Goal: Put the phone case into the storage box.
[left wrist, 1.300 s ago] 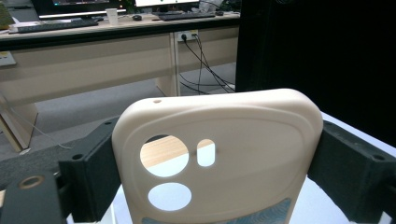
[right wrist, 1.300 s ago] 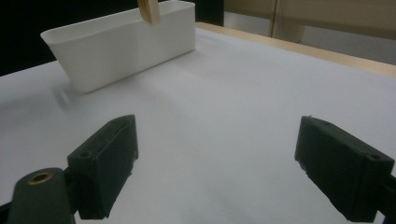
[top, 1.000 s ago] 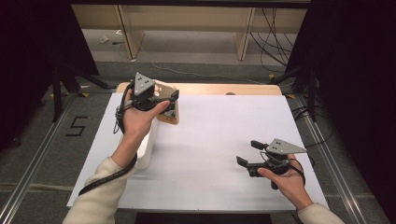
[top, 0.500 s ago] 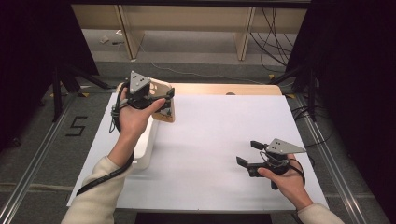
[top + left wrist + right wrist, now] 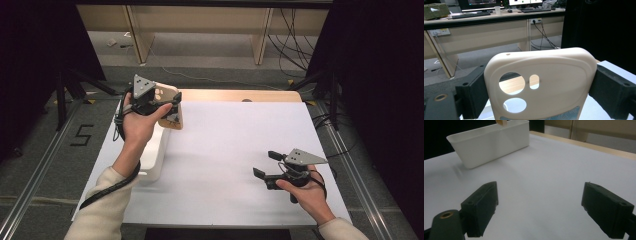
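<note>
A beige phone case (image 5: 173,114) with round camera holes is held upright in the air over the far end of a white bin (image 5: 154,156), with my left gripper (image 5: 165,103) shut on its two long edges. In the left gripper view the case (image 5: 554,82) stands between the two black pads of the left gripper (image 5: 541,96), its back toward the camera. My right gripper (image 5: 264,163) hovers low over the white table cover (image 5: 235,135) at the near right, open, nothing between its jaws. In the right gripper view the right gripper (image 5: 546,207) points toward the bin (image 5: 491,142).
The long white bin lies along the table's left side. A wooden table edge (image 5: 240,95) runs along the far side. Beyond it are floor, desk legs and cables (image 5: 295,35). Black curtains stand left and right.
The left hand has drifted a little to the left and away with the phone case in its grip. The right hand has kept still.
</note>
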Demonstrator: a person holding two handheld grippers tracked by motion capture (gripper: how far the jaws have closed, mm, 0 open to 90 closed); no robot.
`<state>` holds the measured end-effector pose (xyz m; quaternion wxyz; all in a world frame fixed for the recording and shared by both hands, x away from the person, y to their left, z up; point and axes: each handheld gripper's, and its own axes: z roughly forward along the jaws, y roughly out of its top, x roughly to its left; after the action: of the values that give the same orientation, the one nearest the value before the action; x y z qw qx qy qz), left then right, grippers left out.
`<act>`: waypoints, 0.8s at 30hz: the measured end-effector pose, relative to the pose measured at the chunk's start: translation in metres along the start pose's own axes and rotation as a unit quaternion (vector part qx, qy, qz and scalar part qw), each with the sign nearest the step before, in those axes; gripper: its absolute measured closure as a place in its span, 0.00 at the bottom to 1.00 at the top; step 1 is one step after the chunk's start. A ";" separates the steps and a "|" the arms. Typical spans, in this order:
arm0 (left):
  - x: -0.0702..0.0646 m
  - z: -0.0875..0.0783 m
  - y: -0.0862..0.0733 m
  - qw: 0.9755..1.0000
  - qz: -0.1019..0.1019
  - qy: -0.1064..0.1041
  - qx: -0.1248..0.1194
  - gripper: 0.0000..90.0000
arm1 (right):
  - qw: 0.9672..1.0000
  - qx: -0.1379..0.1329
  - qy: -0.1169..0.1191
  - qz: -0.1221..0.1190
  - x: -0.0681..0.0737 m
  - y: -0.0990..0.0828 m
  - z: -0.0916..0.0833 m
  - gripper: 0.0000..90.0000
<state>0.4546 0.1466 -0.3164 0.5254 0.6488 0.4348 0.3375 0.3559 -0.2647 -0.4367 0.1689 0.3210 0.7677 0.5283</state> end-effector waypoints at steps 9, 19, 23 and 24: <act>0.009 -0.001 0.000 1.000 0.001 0.017 0.001 0.12 | 1.000 -0.001 0.000 0.000 0.000 0.000 0.000 0.17; 0.013 -0.003 0.001 1.000 -0.002 0.023 -0.002 0.12 | 1.000 -0.001 0.000 0.001 0.000 0.000 0.000 0.17; 0.014 -0.003 0.000 1.000 -0.002 0.025 -0.001 0.12 | 1.000 -0.001 0.000 0.001 0.000 0.000 0.000 0.17; 0.014 -0.003 0.000 1.000 -0.002 0.026 -0.001 0.12 | 1.000 -0.001 0.000 0.001 0.000 0.000 0.000 0.17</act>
<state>0.4579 0.1609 -0.3158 0.5154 0.6386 0.4492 0.3533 0.3562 -0.2646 -0.4368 0.1689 0.3221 0.7667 0.5291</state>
